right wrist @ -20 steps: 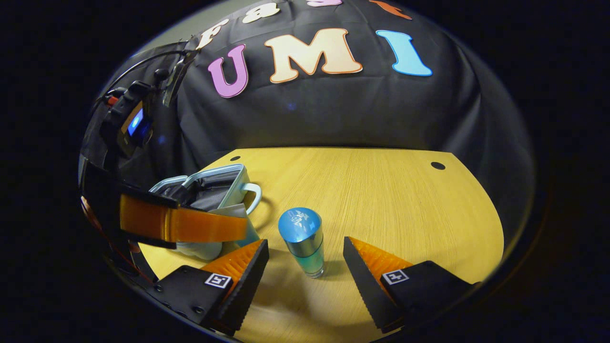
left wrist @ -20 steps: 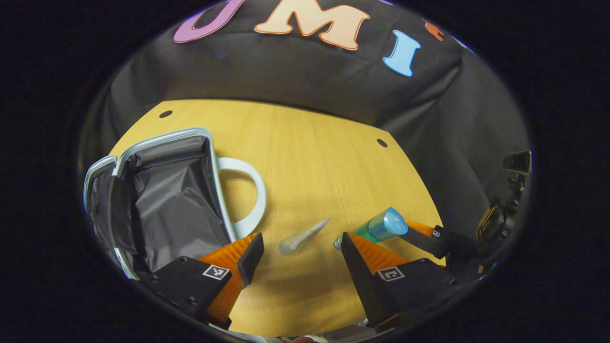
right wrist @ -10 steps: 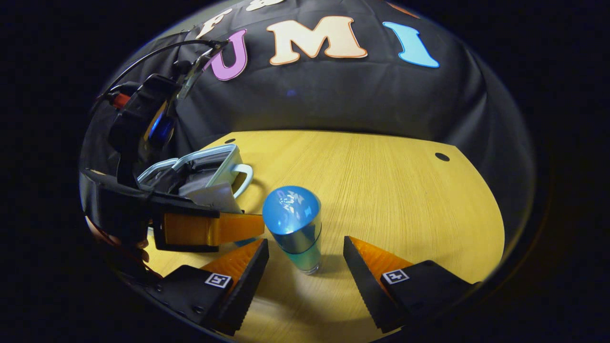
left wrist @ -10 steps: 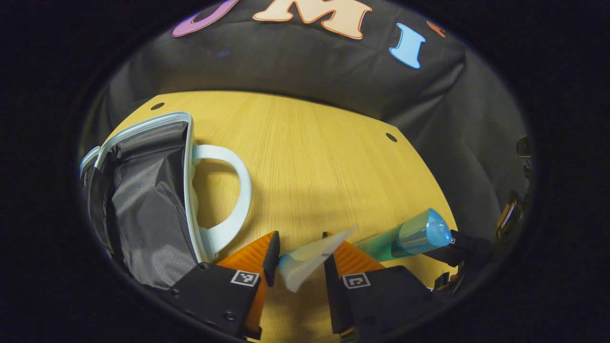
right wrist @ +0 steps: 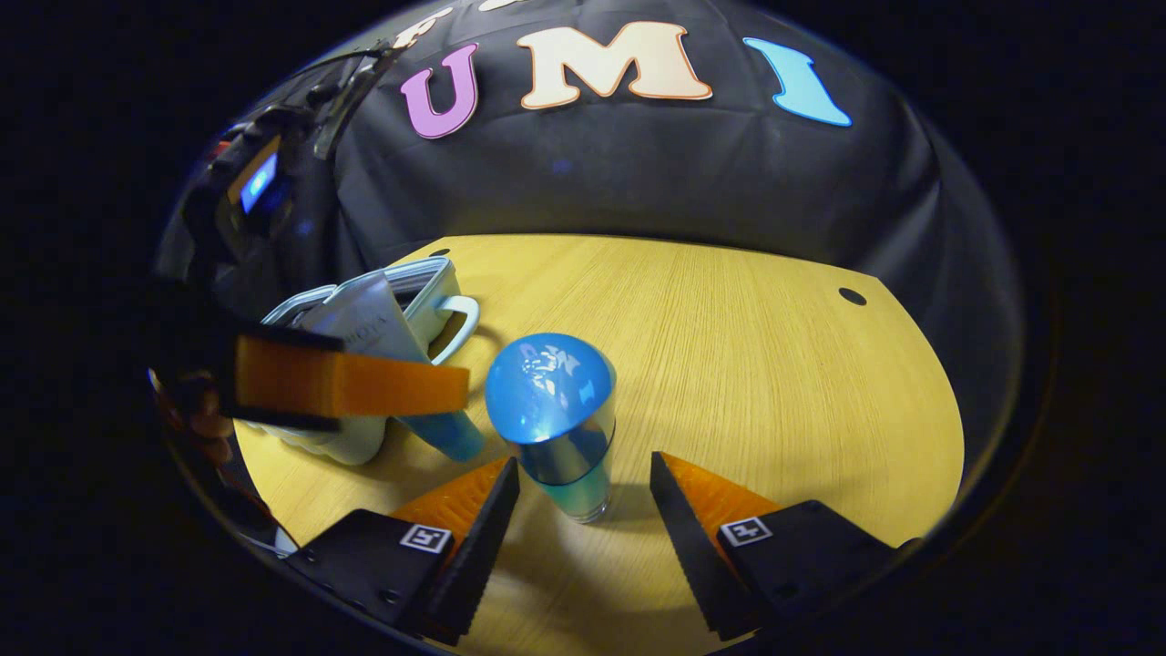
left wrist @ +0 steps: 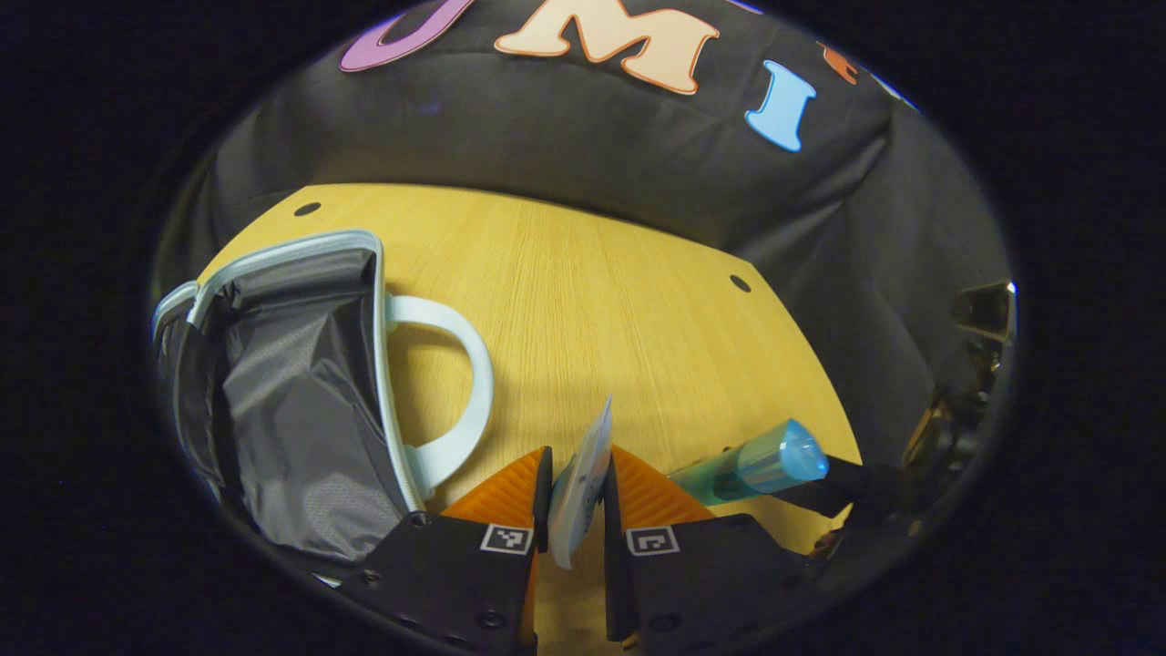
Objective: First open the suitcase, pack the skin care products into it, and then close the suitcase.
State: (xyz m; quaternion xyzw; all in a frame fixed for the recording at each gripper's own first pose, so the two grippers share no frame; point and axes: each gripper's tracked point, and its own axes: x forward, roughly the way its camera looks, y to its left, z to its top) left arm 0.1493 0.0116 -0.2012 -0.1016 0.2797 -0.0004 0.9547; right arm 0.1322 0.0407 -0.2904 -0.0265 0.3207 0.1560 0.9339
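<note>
Since 1.0 s ago: left hand-held gripper now clamped on tube, lifted off desk | right hand-held gripper apart, straddling blue-capped bottle | risk — flat tube slipping; bottle tipping if one finger bumps first.

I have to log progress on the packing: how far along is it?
Done: the suitcase lies open on the table, its lining bare where it shows. In hand: the left tool is shut on a tube; the right tool is open around the standing bottle, not gripping it. Left: put both in, then close the suitcase.
</note>
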